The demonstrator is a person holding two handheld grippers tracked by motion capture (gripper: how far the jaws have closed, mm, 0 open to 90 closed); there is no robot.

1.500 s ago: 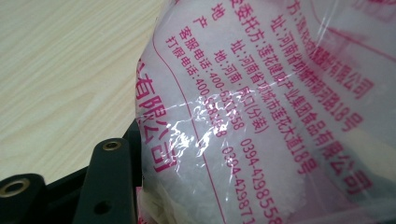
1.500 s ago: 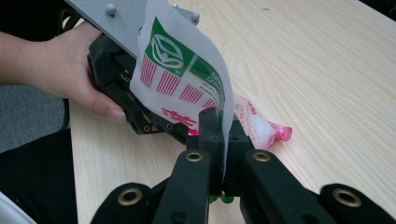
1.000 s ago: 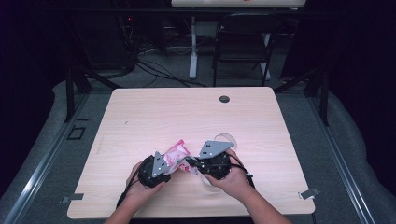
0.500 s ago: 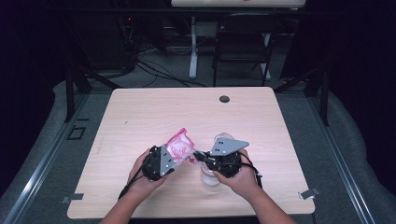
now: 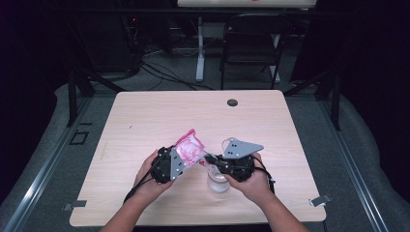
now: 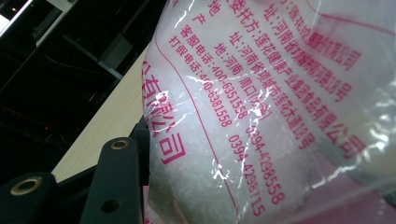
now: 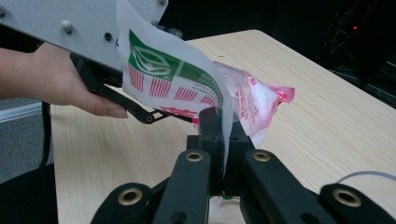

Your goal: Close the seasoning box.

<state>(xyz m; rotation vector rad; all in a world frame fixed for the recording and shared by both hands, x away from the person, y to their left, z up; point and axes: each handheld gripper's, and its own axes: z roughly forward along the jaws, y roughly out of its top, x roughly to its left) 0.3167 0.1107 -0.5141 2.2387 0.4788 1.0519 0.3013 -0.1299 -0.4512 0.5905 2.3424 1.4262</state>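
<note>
A: Both grippers sat near the front edge of the table (image 5: 145, 111), a little left of centre, and the far half of the wooden top lay bare except for 1 small dark round fitting (image 5: 232, 102) near the back edge. Plenty of room to move forward and to either side there.

B: And around the table, what did you make of it?

A: Dark room, grey floor, a folding chair (image 5: 251, 46) and a tangle of cables (image 5: 159, 67) behind the table. 2 metal clips (image 5: 320, 200) hung at the front corners.

B: Now the bag. Where was it?

A: The pink-and-white plastic bag (image 5: 188, 149) was lifted off the top, strung between the 2 grippers. The left gripper (image 5: 180, 158) had its body: in the left gripper view the printed bag (image 6: 261, 112) pressed right against the jaw, white grains showing through the film. Its jaws stood partly apart with the bag's bulk between them, holding it.

B: And the right one?

A: The right gripper (image 5: 209, 159) had its 2 fingers (image 7: 211, 135) pressed together on a thin flap of the bag (image 7: 187, 88), the edge with the green print, pinched flat between them. A clear glass (image 5: 217, 180) stood on the table just below that gripper, near the right hand (image 5: 254, 181).
</note>
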